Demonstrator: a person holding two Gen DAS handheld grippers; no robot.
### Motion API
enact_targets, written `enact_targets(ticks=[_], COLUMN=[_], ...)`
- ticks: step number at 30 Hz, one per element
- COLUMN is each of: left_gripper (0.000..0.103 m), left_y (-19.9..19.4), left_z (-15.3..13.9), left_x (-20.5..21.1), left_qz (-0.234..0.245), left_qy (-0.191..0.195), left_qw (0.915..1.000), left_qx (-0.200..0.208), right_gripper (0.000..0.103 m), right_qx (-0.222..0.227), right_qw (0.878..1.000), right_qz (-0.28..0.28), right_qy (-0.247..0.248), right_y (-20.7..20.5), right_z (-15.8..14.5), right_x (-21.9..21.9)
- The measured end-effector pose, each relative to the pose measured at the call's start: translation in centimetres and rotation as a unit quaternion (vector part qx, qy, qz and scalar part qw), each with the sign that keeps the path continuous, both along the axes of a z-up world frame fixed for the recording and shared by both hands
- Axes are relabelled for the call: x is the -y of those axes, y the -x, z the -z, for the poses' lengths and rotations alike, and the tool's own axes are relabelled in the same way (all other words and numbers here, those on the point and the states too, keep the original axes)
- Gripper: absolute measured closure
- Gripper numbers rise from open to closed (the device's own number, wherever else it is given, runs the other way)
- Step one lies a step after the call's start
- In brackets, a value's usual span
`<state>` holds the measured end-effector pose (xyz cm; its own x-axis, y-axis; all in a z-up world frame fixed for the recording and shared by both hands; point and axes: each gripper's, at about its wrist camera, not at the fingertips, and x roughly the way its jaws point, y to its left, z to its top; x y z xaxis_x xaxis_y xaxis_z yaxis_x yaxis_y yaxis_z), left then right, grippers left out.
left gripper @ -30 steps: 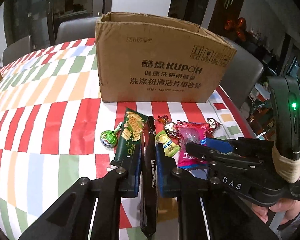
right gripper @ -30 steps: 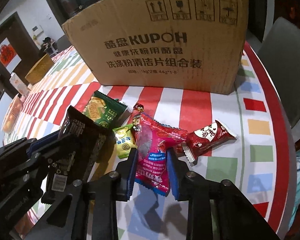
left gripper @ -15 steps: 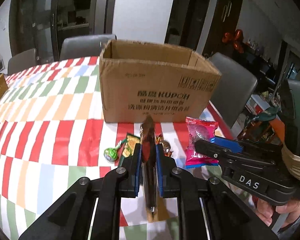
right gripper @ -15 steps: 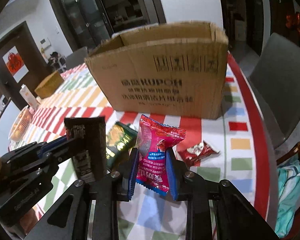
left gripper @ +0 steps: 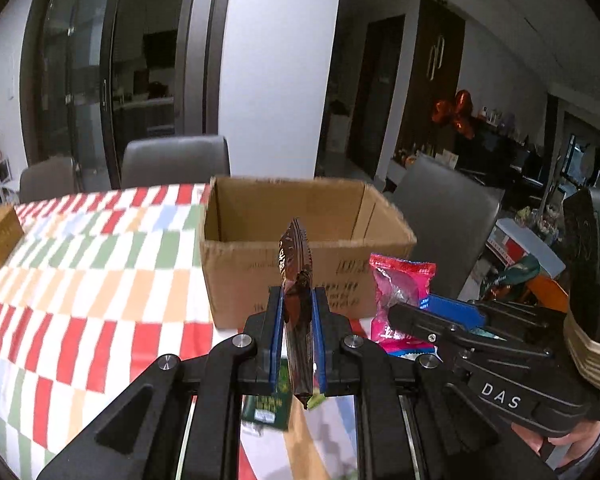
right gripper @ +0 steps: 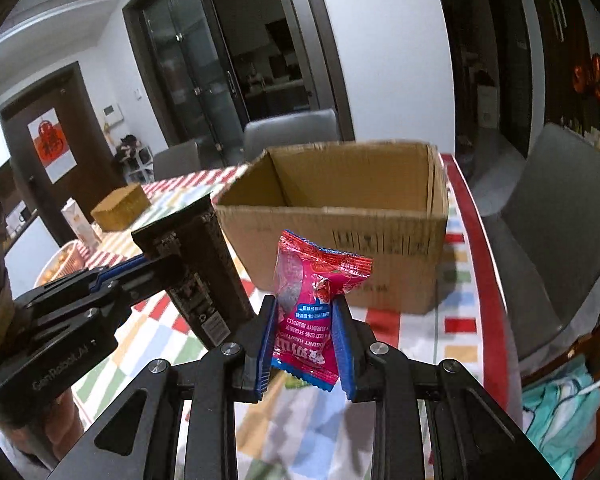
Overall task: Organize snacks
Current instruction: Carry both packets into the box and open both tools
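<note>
Above the table before the open cardboard box, my left gripper pinching a dark wrapper, my right gripper pinching a pink packet.

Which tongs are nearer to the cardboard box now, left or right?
Neither clearly. Left tongs hold the dark wrapper before the cardboard box; right tongs hold the pink packet alongside.

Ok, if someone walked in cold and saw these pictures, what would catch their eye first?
Probably the bright pink snack packet pinched in the right tool, held up before the open brown cardboard box. Next, the dark brown foil snack bar clamped on edge in the left tool, above the red, green and orange checked tablecloth.
</note>
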<state>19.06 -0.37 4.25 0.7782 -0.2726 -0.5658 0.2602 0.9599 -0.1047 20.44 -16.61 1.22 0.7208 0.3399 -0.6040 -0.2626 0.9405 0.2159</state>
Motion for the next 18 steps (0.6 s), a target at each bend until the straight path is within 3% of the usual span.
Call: enact_targets(ticks=[18], left_gripper=[0.088], left_y=[-5.2], left_z=[-7.6], left_x=[0.5], left_qz=[-0.002], left_qy=[-0.013], left_qw=[0.9967], left_qx=[0.08], right_gripper=[0.075], right_qx=[0.076], right_qw=[0.997], right_qz=[0.005], right_qy=[0.007], right_y=[-5.3], right_z=[-7.8], right_x=[0.4])
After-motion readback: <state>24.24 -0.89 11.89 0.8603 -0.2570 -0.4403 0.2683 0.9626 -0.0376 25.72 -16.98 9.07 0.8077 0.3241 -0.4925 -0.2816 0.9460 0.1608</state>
